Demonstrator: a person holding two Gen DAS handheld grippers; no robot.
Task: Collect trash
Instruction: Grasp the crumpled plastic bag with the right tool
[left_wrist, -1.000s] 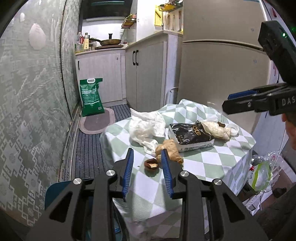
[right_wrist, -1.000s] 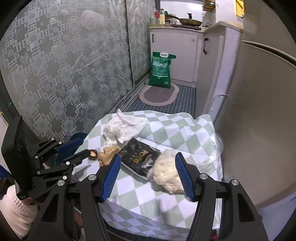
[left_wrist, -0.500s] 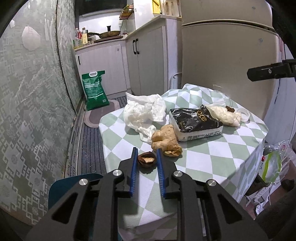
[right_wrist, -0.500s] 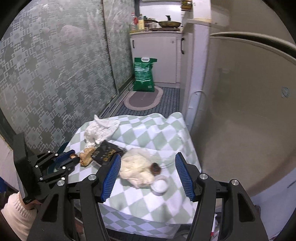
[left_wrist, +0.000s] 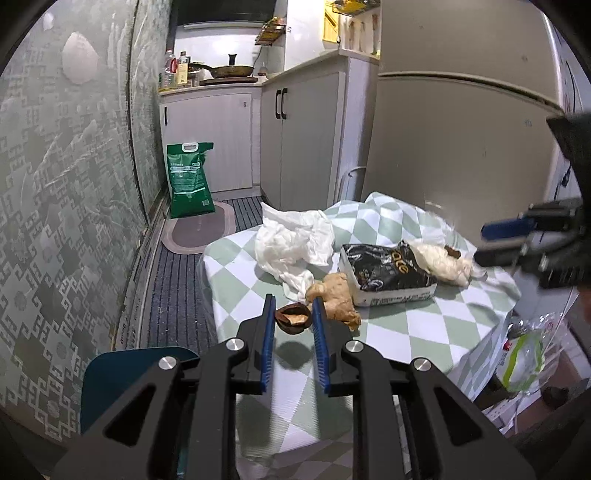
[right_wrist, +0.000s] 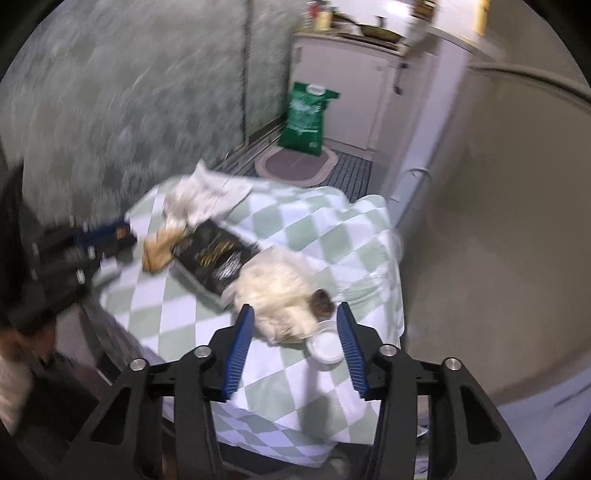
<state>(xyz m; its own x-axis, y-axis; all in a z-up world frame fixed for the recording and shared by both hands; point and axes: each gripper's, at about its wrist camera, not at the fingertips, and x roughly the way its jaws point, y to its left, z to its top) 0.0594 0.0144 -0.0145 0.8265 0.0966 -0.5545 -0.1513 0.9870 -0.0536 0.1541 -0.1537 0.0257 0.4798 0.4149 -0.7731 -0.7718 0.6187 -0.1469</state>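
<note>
My left gripper (left_wrist: 293, 306) is shut on a small brown shell-like scrap (left_wrist: 293, 317) and holds it just above the checked tablecloth (left_wrist: 399, 332). Beside it lie a ginger piece (left_wrist: 334, 295), crumpled white paper (left_wrist: 291, 243), a black packet (left_wrist: 384, 273) and a cream plastic wad (left_wrist: 443, 264). My right gripper (right_wrist: 293, 332) is open, its jaws either side of the cream wad (right_wrist: 277, 295), with a brown scrap (right_wrist: 323, 302) and a white lid (right_wrist: 325, 347) next to it. The right wrist view is blurred.
A fridge (left_wrist: 461, 129) stands right behind the table. Cabinets (left_wrist: 303, 136), a green sack (left_wrist: 188, 181) and an oval mat (left_wrist: 199, 232) lie beyond. A blue chair (left_wrist: 129, 373) stands at the table's near left. A plastic bag (left_wrist: 524, 358) hangs at the right.
My left gripper has lifted the brown scrap a little off the cloth. My right gripper has swung down and in over the cream wad, and its jaws have narrowed.
</note>
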